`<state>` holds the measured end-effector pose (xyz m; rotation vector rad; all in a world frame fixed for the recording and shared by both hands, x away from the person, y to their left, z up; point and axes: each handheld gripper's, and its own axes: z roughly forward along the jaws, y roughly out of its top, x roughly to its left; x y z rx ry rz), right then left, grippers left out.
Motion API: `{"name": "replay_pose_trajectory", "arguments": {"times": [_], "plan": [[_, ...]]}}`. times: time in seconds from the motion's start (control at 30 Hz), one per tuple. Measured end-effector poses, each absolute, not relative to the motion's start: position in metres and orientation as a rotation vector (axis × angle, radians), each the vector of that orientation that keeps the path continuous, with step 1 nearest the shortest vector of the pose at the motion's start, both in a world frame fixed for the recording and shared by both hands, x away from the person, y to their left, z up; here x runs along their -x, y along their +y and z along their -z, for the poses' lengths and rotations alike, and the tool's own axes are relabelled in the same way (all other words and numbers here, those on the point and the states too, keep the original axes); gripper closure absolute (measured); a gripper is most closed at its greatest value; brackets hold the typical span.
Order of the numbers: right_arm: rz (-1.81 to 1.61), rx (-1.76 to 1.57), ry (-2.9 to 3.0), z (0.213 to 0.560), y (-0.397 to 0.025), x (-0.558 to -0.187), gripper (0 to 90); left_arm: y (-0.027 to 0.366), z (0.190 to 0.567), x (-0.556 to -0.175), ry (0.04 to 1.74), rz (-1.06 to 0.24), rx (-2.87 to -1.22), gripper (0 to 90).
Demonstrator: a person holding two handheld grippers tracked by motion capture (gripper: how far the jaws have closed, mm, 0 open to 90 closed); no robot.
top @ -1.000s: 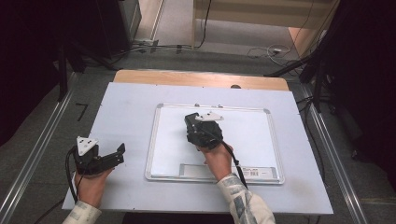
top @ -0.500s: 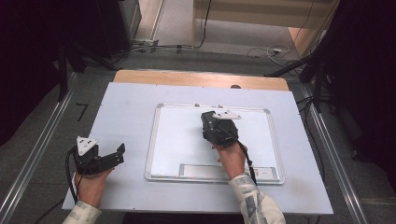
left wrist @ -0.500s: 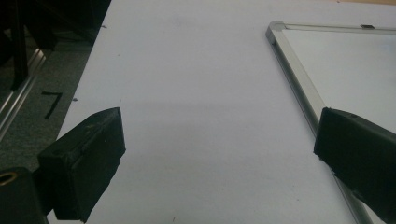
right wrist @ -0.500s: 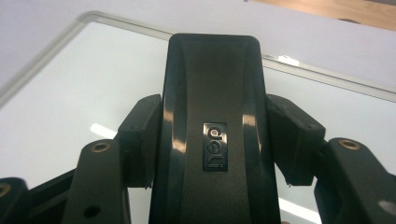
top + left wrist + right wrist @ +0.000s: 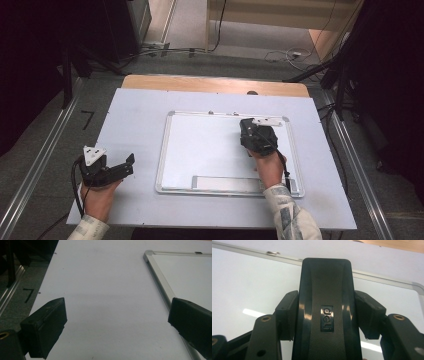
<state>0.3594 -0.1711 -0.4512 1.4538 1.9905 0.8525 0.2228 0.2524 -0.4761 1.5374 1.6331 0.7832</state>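
A white board (image 5: 200,150) with a silver frame lies flat on the table. My right gripper (image 5: 250,131) hovers over the board's upper right corner, shut on a black eraser (image 5: 325,302). In the right gripper view the right gripper (image 5: 327,315) has a pad pressing each long side of the eraser, above the board's white surface (image 5: 244,282). Left of the board, my left gripper (image 5: 128,166) rests low near the table's front left, held in a hand. Seen from the left gripper view, the left gripper (image 5: 117,322) is open over bare table, with the board's frame (image 5: 160,282) just beside its right jaw.
The pale table top (image 5: 135,115) has a wooden strip (image 5: 200,82) along its far edge. A silver tray bar (image 5: 227,183) runs along the board's near edge. Metal rails (image 5: 45,160) flank the table, and cables (image 5: 280,55) lie on the floor beyond.
My right gripper has carried the eraser rightward across the board, from near its middle to the upper right corner. The left gripper has stayed put.
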Motion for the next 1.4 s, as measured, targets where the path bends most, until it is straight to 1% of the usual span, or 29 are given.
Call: {"name": "replay_pose_trajectory", "arguments": {"times": [0.53,1.03,1.4], "plan": [[-0.75,-1.558,1.893,0.461,-0.223,-0.383,38.5,0.252,0.476,-0.222,1.635,-0.786,-1.538,2.5],[-0.713,-1.607,1.845,0.463,-0.245,-0.397,38.5,0.253,0.476,-0.222,1.641,-0.784,-1.534,2.5],[-0.651,-1.678,1.829,0.477,-0.259,-0.413,38.4,0.254,0.477,-0.223,1.642,-0.784,-1.533,2.5]]}}
